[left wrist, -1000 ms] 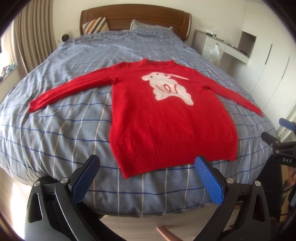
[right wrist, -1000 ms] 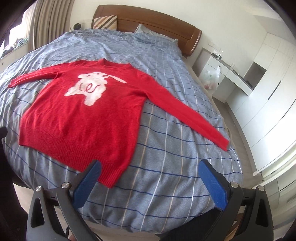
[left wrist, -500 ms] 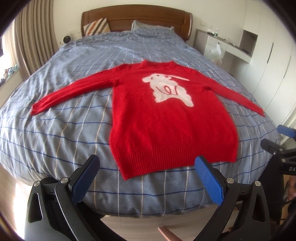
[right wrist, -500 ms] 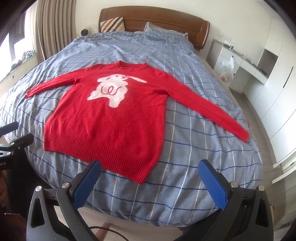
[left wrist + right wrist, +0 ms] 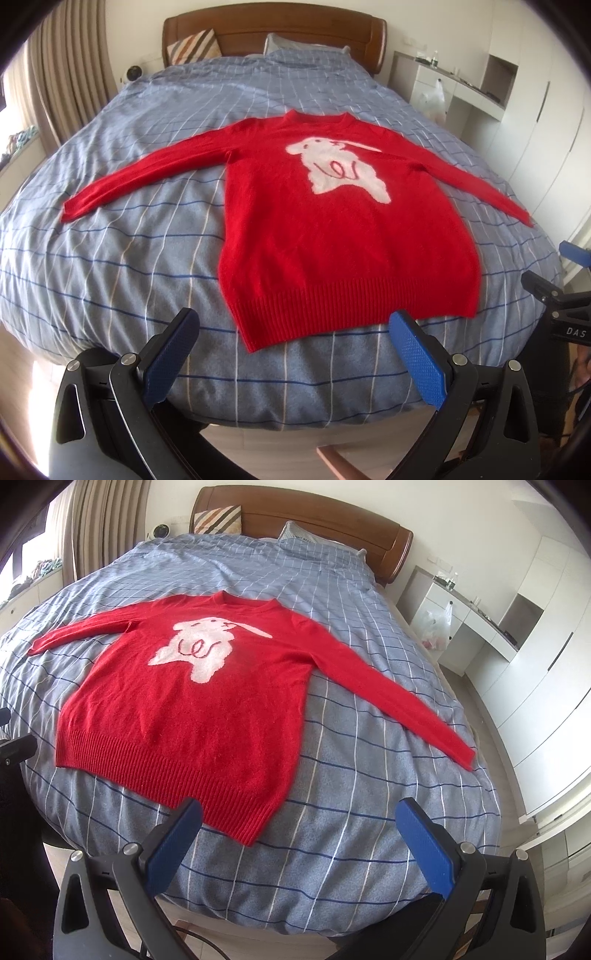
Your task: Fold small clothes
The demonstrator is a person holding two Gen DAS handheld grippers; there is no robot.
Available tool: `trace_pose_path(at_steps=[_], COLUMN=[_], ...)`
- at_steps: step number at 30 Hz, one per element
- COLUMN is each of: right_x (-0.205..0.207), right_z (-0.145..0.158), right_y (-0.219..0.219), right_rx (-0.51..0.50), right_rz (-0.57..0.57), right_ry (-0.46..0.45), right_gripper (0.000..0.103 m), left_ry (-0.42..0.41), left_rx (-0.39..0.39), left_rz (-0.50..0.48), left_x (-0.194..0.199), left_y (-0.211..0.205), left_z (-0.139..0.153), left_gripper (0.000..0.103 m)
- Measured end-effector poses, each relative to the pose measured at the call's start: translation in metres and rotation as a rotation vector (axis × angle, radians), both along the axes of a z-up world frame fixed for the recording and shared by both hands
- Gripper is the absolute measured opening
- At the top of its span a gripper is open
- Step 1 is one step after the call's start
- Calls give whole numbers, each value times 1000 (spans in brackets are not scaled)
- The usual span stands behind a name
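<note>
Fuzzy red knit sweater (image 5: 343, 236), ribbed hem

The bases of the left gripper (image 5: 293, 328) and the right gripper (image 5: 299, 818) are cut off by the lower edge of their pictures, and the hands that hold them are out of view. Small items on the white desk (image 5: 476, 92) are too small to identify, as are the contents of the plastic bag (image 5: 437, 624) beside it. The pillow (image 5: 295, 531) lies mostly hidden behind the bedcover (image 5: 354, 775), and the sweater's (image 5: 332, 236) underside cannot be seen.
</note>
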State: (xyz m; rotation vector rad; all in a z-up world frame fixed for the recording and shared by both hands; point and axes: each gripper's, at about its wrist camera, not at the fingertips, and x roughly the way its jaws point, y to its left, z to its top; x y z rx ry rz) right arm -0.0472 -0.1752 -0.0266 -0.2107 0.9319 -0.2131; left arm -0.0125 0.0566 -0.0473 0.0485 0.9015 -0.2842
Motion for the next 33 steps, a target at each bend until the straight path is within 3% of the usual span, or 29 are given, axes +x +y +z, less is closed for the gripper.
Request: trace_pose_path(at_steps=[4,8,11,28,31,33], right_x=[10,23,25,29,39,48], right_z=[-10,-13,-4,-6,-10,-17], right_y=[-20,-55,-72,-72,-96,-137], right_rx=[46,-99,-137,-129,-23,199], right_rz=[3,-100,-138,-120,-101,-130], right_ry=[15,9,-14,-24,-34,-91], right_gripper=[102,102,102,102,102,102], left_ry=[3,-9,-7,5,1,-4], left_rx=[-1,-6,-12,8,5,-3], left_rz=[5,18,28,33,41,49], left_x=[1,2,4,10,12,13], left_y=[1,4,5,5,8,11], left_z=[0,4,3,-1,1,2], left_gripper=[103,103,103,103,103,103])
